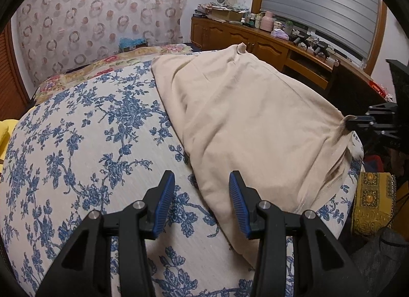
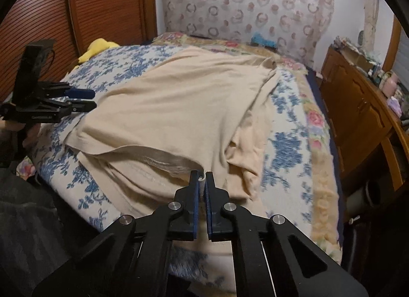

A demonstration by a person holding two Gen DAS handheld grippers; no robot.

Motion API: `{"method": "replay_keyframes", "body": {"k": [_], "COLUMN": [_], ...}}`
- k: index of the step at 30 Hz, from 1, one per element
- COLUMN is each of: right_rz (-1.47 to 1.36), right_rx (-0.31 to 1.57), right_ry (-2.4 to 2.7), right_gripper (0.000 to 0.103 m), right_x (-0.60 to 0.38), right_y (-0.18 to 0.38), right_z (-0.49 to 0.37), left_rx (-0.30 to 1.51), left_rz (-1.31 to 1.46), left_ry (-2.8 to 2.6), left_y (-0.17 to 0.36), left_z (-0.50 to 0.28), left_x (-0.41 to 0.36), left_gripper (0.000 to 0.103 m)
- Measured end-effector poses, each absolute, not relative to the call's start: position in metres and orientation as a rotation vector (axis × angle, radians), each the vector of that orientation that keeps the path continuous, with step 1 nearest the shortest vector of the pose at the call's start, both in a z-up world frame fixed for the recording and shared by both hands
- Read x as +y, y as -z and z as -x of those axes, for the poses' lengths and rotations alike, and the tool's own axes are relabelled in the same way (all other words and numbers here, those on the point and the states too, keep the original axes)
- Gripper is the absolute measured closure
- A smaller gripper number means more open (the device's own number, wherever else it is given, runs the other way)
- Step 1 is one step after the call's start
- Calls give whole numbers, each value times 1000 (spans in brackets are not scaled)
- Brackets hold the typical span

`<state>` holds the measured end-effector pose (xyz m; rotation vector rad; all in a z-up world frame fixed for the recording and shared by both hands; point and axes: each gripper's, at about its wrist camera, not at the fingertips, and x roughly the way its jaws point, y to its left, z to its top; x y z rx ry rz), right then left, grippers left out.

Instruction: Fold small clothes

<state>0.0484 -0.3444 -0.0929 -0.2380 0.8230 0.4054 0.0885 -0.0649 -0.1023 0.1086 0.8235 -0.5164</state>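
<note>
the beige garment (image 2: 179,100) lies on the floral bedspread (image 1: 76,131). right gripper (image 2: 202,179) pinches its hem; left gripper (image 1: 202,182) gapes empty beside it — one-sided pulling may skew the fold.

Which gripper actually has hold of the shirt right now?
The right gripper: its fingers are shut on the beige shirt's hem. The left gripper is open, holding nothing.

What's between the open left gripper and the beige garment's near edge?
Only bare blue-floral bedspread. In the left wrist view, the left gripper hovers open beside the beige garment, with nothing else between.
</note>
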Motion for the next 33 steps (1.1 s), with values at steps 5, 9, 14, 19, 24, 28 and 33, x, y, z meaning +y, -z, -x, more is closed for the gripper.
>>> {"method": "replay_keyframes", "body": {"k": [5, 9, 14, 19, 24, 28, 33], "right_rz": [232, 206, 174, 152, 136, 140, 92], "right_rx": [836, 828, 778, 751, 789, 832, 878], "right_ry": [-363, -334, -298, -298, -307, -262, -267], "right_gripper": [102, 102, 86, 38, 36, 36, 36], "right_x": [-363, -372, -371, -359, -345, -348, -362], "right_y": [92, 92, 84, 86, 104, 118, 130], "right_z": [-29, -25, -33, -49, -70, -79, -77], "left_rx": [843, 846, 846, 850, 873, 880, 883], "left_rz": [-111, -106, -100, -86, -94, -90, -85], "left_ry": [532, 540, 542, 556, 562, 568, 581], "left_y": [107, 107, 107, 107, 113, 115, 115], "left_z": [-83, -79, -75, -70, -66, -64, -60], "left_x": [-67, -67, -66, -65, -67, -66, -66], "left_gripper": [60, 60, 60, 60, 60, 60, 60]}}
